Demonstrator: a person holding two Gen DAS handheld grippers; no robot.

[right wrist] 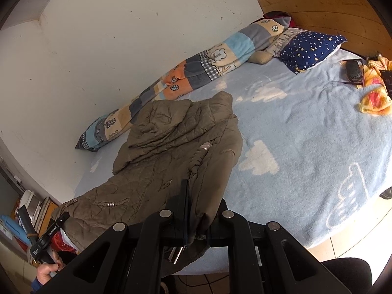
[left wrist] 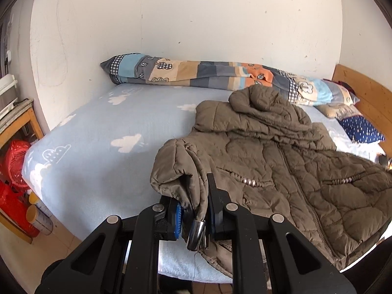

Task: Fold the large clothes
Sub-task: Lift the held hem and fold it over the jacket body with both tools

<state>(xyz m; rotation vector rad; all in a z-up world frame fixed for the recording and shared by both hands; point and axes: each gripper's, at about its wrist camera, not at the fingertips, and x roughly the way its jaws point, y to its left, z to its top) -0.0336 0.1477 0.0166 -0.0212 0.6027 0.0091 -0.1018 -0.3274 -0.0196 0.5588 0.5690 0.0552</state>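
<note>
A large olive-brown quilted jacket (left wrist: 281, 161) lies spread on the bed's light blue cloud sheet (left wrist: 103, 132). My left gripper (left wrist: 196, 210) is shut on a bunched edge of the jacket near the front of the bed, lifting a fold. In the right wrist view the jacket (right wrist: 171, 152) runs from the wall toward me, and my right gripper (right wrist: 198, 218) is shut on its near right edge. The left gripper's handle (right wrist: 46, 240) shows at the lower left of the right wrist view.
A rolled patchwork quilt (left wrist: 208, 73) lies along the wall. A navy star pillow (right wrist: 311, 49) sits by the wooden headboard (right wrist: 325, 0). A dark remote-like object (right wrist: 354, 71) and orange cloth (right wrist: 374, 93) lie at the right. Red bags (left wrist: 14, 171) and shelves stand left of the bed.
</note>
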